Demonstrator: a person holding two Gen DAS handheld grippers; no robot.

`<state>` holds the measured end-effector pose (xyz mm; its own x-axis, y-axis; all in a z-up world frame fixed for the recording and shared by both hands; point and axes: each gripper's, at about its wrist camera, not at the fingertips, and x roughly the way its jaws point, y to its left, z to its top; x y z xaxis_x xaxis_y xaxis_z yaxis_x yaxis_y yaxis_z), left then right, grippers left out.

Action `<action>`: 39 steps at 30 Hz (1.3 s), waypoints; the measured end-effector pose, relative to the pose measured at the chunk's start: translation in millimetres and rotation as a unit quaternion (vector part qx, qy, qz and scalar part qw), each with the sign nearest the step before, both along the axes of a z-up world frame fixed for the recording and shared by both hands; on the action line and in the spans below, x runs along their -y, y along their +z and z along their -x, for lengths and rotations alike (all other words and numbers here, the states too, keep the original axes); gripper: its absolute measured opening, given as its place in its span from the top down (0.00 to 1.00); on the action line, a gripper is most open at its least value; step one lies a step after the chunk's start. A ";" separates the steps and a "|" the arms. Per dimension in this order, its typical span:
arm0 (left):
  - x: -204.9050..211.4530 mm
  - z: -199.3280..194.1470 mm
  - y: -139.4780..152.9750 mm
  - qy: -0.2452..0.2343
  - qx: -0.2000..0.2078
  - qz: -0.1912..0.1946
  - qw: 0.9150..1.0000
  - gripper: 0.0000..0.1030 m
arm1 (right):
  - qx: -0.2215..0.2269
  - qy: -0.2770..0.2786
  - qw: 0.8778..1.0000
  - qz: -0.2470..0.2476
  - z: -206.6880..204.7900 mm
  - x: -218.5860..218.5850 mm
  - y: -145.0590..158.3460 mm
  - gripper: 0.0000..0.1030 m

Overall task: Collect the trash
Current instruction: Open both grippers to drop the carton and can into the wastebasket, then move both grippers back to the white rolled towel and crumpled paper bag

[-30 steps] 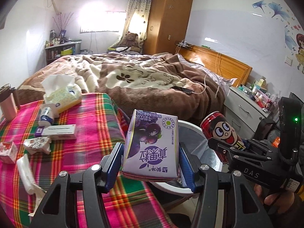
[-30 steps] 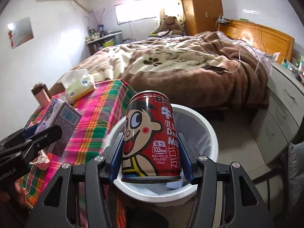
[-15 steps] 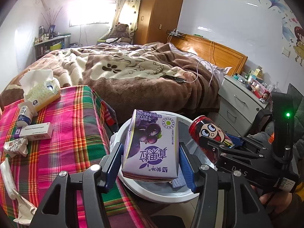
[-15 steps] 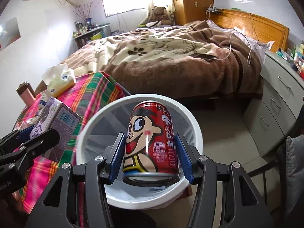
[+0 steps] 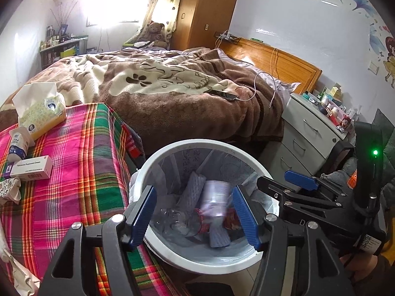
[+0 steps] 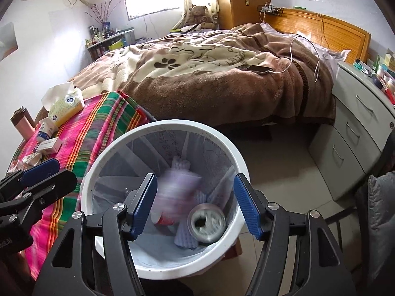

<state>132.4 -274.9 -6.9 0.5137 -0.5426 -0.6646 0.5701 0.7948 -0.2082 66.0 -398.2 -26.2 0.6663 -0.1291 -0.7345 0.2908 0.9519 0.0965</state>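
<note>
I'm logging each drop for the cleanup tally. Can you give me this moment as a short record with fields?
left gripper: jaws opening, nothing between them, over the bin
right gripper: jaws opening, nothing between them, over the bin
bin: white, lined, beside the table
carton: blurred, inside the bin
can: blurred, inside the bin
table: plaid cloth; tissue pack and small box on it

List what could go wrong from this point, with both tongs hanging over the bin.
1. The can and the blurred carton are dropping into the white bin; a bounce off the trash already inside could tip one out.
2. The left tongs and right tongs, both opening and empty, hang close together and may collide on pulling back.
3. The bin stands against the plaid tablecloth; a snag could jostle it.
</note>
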 end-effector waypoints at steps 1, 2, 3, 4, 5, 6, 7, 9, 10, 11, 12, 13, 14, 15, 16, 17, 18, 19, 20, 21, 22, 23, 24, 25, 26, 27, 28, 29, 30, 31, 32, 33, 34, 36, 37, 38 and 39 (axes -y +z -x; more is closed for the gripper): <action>0.0 0.9 0.8 -0.001 0.001 0.001 1.000 0.38 | 0.001 -0.001 1.000 -0.001 0.5 -0.1 0.5 0.36; -0.5 1.5 1.1 -0.001 0.001 0.000 1.000 0.38 | 0.002 -0.002 1.000 -0.001 1.1 0.1 0.7 0.36; -1.2 2.2 1.6 0.001 0.002 -0.001 1.000 0.38 | 0.002 -0.002 1.000 -0.002 2.3 -0.4 1.3 0.36; -2.5 3.4 2.1 0.002 0.004 -0.001 1.000 0.37 | 0.003 -0.002 1.000 -0.003 2.1 -0.3 1.3 0.36; -4.9 3.7 2.5 0.003 0.003 -0.001 1.000 0.37 | 0.003 -0.002 1.000 -0.004 2.5 -0.8 1.5 0.36; -6.9 3.9 2.5 0.004 0.002 0.000 1.000 0.37 | 0.004 -0.002 1.000 -0.004 2.3 -1.8 1.6 0.36; -9.2 5.2 3.1 0.004 0.003 0.002 1.000 0.37 | 0.006 -0.002 1.000 -0.005 3.0 -3.1 2.3 0.36; -14.3 7.0 4.6 0.008 0.004 0.003 1.000 0.37 | 0.007 0.000 1.000 -0.005 3.4 -5.1 3.1 0.36; -16.4 7.7 5.6 0.009 0.005 0.003 1.000 0.37 | 0.009 0.001 1.000 -0.005 3.9 -6.7 3.8 0.36; -19.3 8.6 6.7 0.010 0.006 0.004 1.000 0.37 | 0.011 0.003 1.000 -0.005 4.9 -8.9 4.6 0.36; -22.4 9.8 7.6 0.012 0.007 0.004 1.000 0.37 | 0.013 0.004 1.000 -0.005 5.6 -10.3 5.1 0.36; -26.1 11.2 8.7 0.014 0.008 0.005 1.000 0.37 | 0.015 0.006 1.000 -0.006 6.0 -12.2 5.8 0.36; -29.3 12.0 9.6 0.016 0.009 0.005 1.000 0.37 | 0.017 0.007 1.000 -0.006 6.7 -14.4 6.7 0.36; -33.4 13.0 11.0 0.020 0.010 0.006 1.000 0.37 | 0.019 0.007 1.000 -0.006 7.3 -16.2 7.4 0.36; -36.1 14.3 12.3 0.023 0.013 0.006 1.000 0.37 | 0.022 0.009 1.000 -0.006 8.3 -18.7 8.4 0.36; -38.4 15.5 13.4 0.025 0.015 0.005 1.000 0.37 | 0.024 0.010 1.000 -0.007 8.9 -20.3 9.0 0.36; -41.9 15.9 14.2 0.028 0.016 0.004 0.999 0.37 | 0.027 0.011 1.000 -0.008 9.5 -22.6 9.9 0.36; -46.9 16.4 15.1 0.030 0.016 0.006 0.999 0.37 | 0.029 0.012 0.999 -0.009 9.5 -23.6 10.6 0.36; -51.5 16.8 15.8 0.032 0.015 0.009 0.999 0.37 | 0.031 0.014 0.999 -0.010 10.3 -26.0 11.5 0.36; -55.7 17.4 16.6 0.035 0.015 0.010 0.999 0.37 | 0.035 0.016 0.999 -0.010 10.7 -28.7 12.5 0.36; -60.8 18.2 17.7 0.039 0.018 0.011 0.999 0.37 | 0.037 0.017 0.999 -0.010 11.0 -31.0 13.0 0.36; -66.4 18.7 18.4 0.043 0.021 0.010 0.999 0.37 | 0.040 0.020 0.999 -0.010 11.0 -34.2 13.9 0.36; -72.7 18.8 18.8 0.048 0.021 0.010 0.999 0.37 | 0.042 0.022 0.999 -0.011 10.9 -37.3 14.5 0.36; -77.5 19.0 19.4 0.053 0.021 0.012 0.998 0.37 | 0.044 0.025 0.999 -0.011 10.8 -40.3 15.0 0.36; -82.4 19.4 18.7 0.056 0.021 0.013 0.998 0.37 | 0.046 0.029 0.998 -0.012 10.4 -44.0 15.6 0.36; -87.2 19.2 18.5 0.060 0.020 0.013 0.998 0.37 | 0.047 0.031 0.998 -0.013 9.9 -47.1 16.0 0.36; -94.2 18.9 18.0 0.068 0.021 0.012 0.997 0.37 | 0.049 0.035 0.998 -0.014 9.4 -50.4 16.5 0.36; -99.8 18.4 17.5 0.072 0.021 0.011 0.997 0.37 | 0.050 0.040 0.998 -0.015 8.6 -54.5 16.9 0.36; -107.4 17.7 16.9 0.081 0.019 0.009 0.997 0.37 | 0.052 0.043 0.998 -0.016 8.3 -57.9 17.3 0.36; -112.8 17.1 16.6 0.086 0.017 0.009 0.996 0.37 | 0.053 0.048 0.997 -0.016 7.5 -62.1 17.4 0.36; -120.5 16.5 16.2 0.092 0.016 0.011 0.996 0.37 | 0.054 0.054 0.997 -0.016 6.4 -66.5 17.4 0.36; -127.3 15.9 16.1 0.098 0.016 0.013 0.995 0.37 | 0.054 0.057 0.997 -0.017 5.8 -70.4 17.1 0.36; -135.5 15.4 15.9 0.106 0.018 0.013 0.994 0.37 | 0.054 0.062 0.996 -0.018 5.0 -74.8 16.7 0.36; -148.5 13.7 15.4 0.120 0.018 0.010 0.993 0.37 | 0.053 0.072 0.996 -0.018 3.2 -83.9 15.7 0.36; -155.5 13.5 14.7 0.125 0.017 0.010 0.992 0.37 | 0.054 0.076 0.995 -0.019 2.9 -88.5 15.3 0.36; -161.0 13.5 14.3 0.129 0.017 0.010 0.991 0.37 | 0.054 0.081 0.995 -0.019 1.7 -93.1 14.8 0.36; -169.4 12.4 13.7 0.138 0.016 0.009 0.990 0.37 | 0.053 0.085 0.995 -0.021 1.6 -96.6 14.7 0.36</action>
